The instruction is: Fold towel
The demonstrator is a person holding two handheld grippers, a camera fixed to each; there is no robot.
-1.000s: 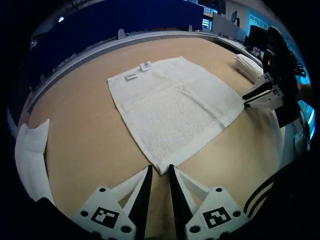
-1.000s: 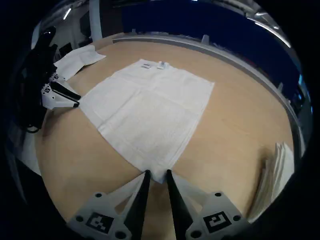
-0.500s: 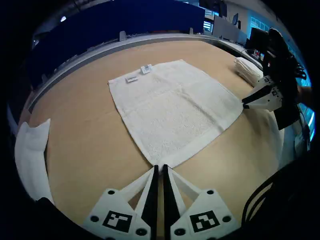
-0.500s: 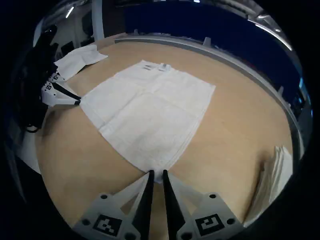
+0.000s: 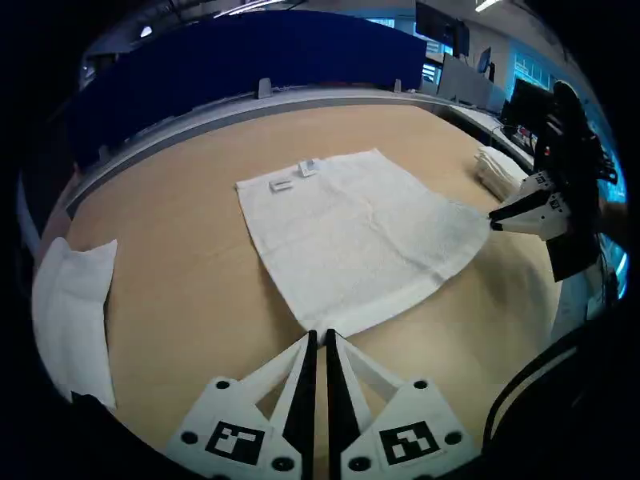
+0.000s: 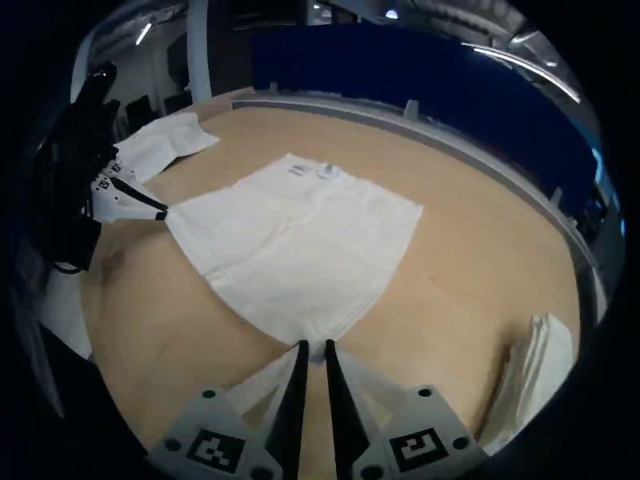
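Note:
A white square towel [image 5: 356, 232] lies spread on the wooden table [image 5: 184, 240], its two small labels at the far edge. My left gripper [image 5: 318, 334] is shut on the towel's near corner in the left gripper view, and that corner is raised off the table. My right gripper [image 6: 312, 346] is shut on the neighbouring corner [image 6: 314, 340] in the right gripper view. Each view shows the other gripper farther off: the right gripper [image 5: 491, 222] at the towel's right corner, the left gripper [image 6: 164, 214] at its left corner. The towel's near edge sags between them.
A stack of folded white towels [image 5: 500, 168] sits at the table's right side, also seen as the stack [image 6: 532, 376] in the right gripper view. Another loose white towel [image 5: 72, 316] lies at the left. A blue partition [image 5: 240, 56] runs behind the table's far rim.
Both grippers went from slightly open around the towel corners to shut on them, then lifted the near edge off the table; the towel now sags between them.

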